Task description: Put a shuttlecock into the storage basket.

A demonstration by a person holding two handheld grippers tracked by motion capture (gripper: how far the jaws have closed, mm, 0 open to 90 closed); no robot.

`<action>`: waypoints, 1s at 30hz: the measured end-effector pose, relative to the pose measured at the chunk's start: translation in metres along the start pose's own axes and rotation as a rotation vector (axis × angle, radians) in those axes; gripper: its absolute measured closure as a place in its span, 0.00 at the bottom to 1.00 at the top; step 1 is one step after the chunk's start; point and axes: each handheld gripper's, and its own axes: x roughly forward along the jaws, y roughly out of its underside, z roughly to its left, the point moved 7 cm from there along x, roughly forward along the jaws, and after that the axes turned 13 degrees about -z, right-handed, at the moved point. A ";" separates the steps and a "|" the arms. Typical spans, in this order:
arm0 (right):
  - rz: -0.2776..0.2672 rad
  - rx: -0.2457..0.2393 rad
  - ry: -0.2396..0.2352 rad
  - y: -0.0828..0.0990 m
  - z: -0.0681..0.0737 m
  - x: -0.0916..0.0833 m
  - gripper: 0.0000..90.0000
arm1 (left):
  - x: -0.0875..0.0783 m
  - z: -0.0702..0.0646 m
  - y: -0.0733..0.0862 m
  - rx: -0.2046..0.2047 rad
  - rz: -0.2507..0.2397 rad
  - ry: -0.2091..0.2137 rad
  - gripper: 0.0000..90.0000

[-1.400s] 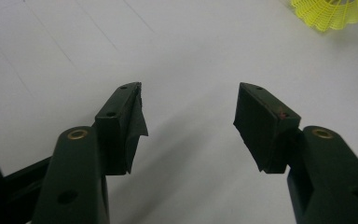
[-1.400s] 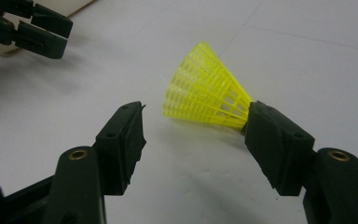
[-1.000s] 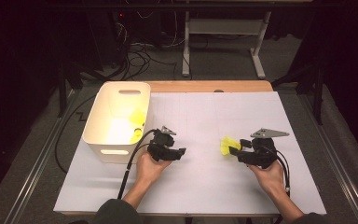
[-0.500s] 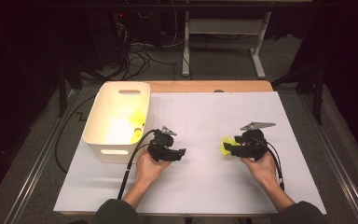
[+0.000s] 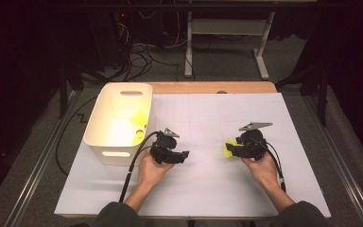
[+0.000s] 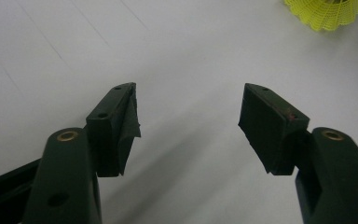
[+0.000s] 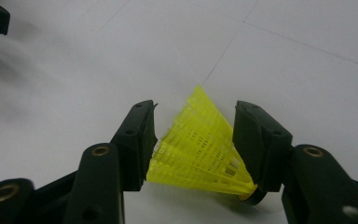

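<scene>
Right gripper (image 7: pixel 193 140) has just been closing its jaws around a yellow shuttlecock (image 7: pixel 200 149) lying on the white bench (image 5: pixel 203 118), pads at its skirt on both sides. Left gripper (image 6: pixel 189 126) stands with jaws wide apart and empty, near the white bin (image 5: pixel 99 137).

I find no text, label, brand, number or sign that can be read in any of my views.
</scene>
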 end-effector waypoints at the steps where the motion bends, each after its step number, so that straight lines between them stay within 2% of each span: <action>1: 0.000 -0.007 0.001 0.000 0.000 0.000 0.57 | 0.000 0.000 0.000 0.000 0.000 0.001 0.42; 7: 0.016 -0.027 0.011 0.002 0.003 -0.001 0.65 | 0.001 -0.002 0.002 0.013 0.016 0.005 0.43; 25: 0.030 -0.053 0.014 0.000 0.008 -0.002 0.84 | -0.001 -0.003 0.000 0.008 -0.001 0.005 0.43; 30: 0.039 -0.055 0.016 0.001 0.008 -0.002 0.94 | -0.002 -0.004 -0.002 0.015 -0.015 0.002 0.44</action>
